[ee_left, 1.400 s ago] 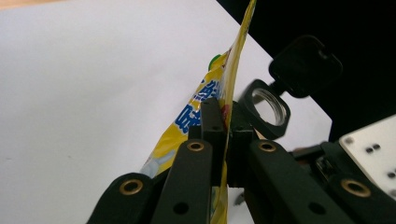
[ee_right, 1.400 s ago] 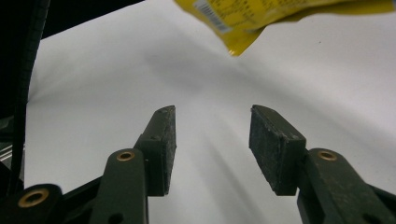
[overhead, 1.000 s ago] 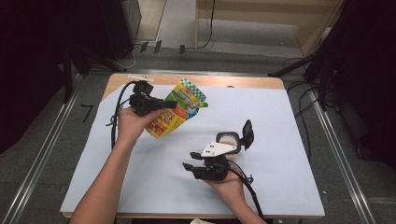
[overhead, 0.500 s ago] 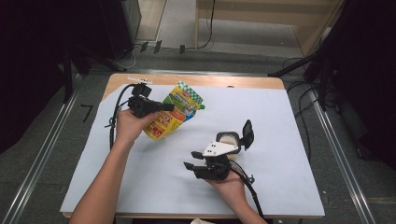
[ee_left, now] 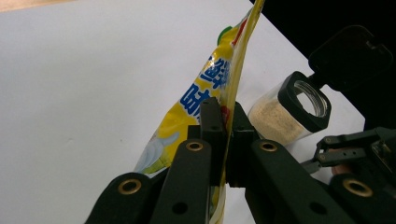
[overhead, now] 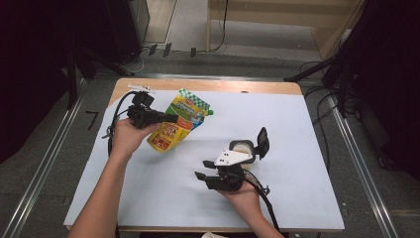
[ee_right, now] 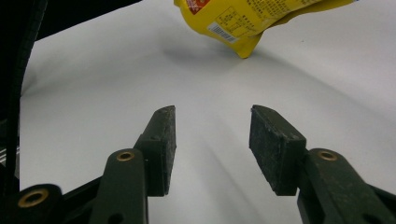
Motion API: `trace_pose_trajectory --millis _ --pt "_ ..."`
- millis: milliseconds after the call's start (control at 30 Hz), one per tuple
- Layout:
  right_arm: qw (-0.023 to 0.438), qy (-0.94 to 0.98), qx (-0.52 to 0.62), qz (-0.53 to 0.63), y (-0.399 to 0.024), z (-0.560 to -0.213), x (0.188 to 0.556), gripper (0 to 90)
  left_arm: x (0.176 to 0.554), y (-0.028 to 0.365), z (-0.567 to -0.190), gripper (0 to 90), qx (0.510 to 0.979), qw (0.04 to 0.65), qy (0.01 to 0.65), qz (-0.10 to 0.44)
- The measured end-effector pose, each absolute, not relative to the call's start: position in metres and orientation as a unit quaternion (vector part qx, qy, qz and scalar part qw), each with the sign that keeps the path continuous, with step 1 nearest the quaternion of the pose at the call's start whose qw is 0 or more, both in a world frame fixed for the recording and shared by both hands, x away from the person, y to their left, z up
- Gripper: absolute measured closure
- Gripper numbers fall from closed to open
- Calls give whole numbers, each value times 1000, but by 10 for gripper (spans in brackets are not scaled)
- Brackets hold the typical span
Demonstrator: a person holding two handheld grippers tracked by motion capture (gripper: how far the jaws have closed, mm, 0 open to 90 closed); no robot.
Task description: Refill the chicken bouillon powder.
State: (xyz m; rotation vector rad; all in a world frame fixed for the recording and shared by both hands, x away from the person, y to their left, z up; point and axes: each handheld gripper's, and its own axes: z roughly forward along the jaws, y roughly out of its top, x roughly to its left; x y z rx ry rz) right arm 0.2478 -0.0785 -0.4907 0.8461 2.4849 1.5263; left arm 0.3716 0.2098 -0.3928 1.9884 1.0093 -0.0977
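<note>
Two grippers: we pinch yellow pouch [overhead: 179, 120] flat in left gripper [ee_left: 223, 140], lifting it toward open-lidded jar [ee_left: 290, 112]; right gripper [ee_right: 212, 149] half-open, empty, waiting.

1. A wooden table [overhead: 148, 85] stands in the middle of the room; its bare top shows as a strip along the far edge.
2. A white sheet [overhead: 297, 148] covers nearly all of the tabletop.
3. The floor [overhead: 44, 163] around the table is grey and looks like carpet.
4. Metal rails [overhead: 356, 163] lie on the floor along the left and right of the table.
5. Black cables [overhead: 218, 29] trail over the floor beyond the far edge.
6. Light wooden furniture [overhead: 277, 10] stands at the back.
7. Both sides of the room are dark, while the table is evenly lit from above.
</note>
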Motion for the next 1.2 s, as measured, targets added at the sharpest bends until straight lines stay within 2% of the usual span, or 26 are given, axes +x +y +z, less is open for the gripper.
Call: trace_pose_trajectory --millis 800,1067,1133,1200 --pt "50 821 268 501 -72 -489 249 525 328 249 -397 854 806 440 395 -13" --pt "48 822 265 501 -70 -489 249 525 321 258 -404 791 799 448 401 -13" --pt "48 823 265 500 -69 -489 248 525 319 261 -406 740 797 448 405 -9" --pt "48 824 263 500 -69 -489 248 525 318 265 -406 743 796 449 406 -9"
